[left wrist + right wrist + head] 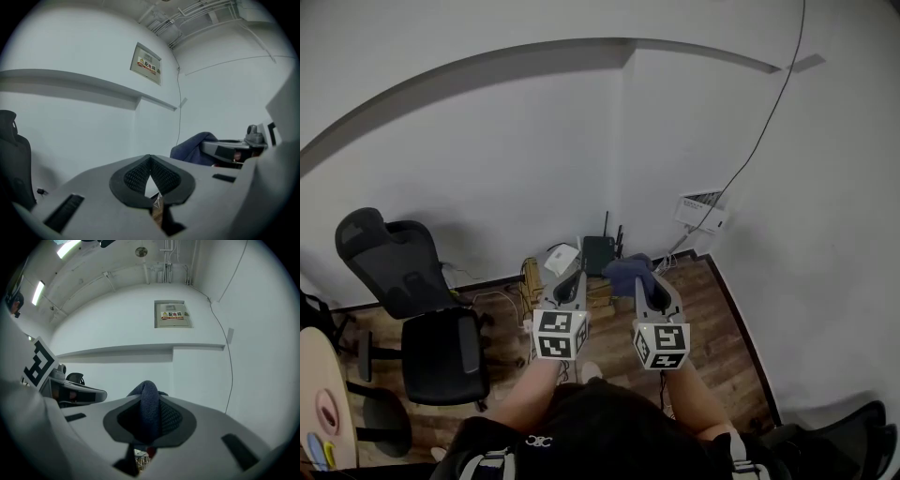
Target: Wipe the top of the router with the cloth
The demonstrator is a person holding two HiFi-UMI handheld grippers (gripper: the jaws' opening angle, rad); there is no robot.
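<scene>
A black router (598,251) with upright antennas stands on the floor against the white wall, in the head view. My right gripper (643,281) is shut on a dark blue cloth (628,273), which bunches at its tips just right of the router. In the right gripper view the cloth (149,412) fills the gap between the jaws and sticks up above them. My left gripper (570,281) hangs beside it, jaws closed with nothing between them (151,171). The cloth (193,148) also shows at the right of the left gripper view.
A black office chair (422,309) stands at the left on the wood floor. A white box (562,257) and cables lie beside the router. A white wall unit (701,212) with a cable running up the wall is at the right. A round table edge (323,403) shows far left.
</scene>
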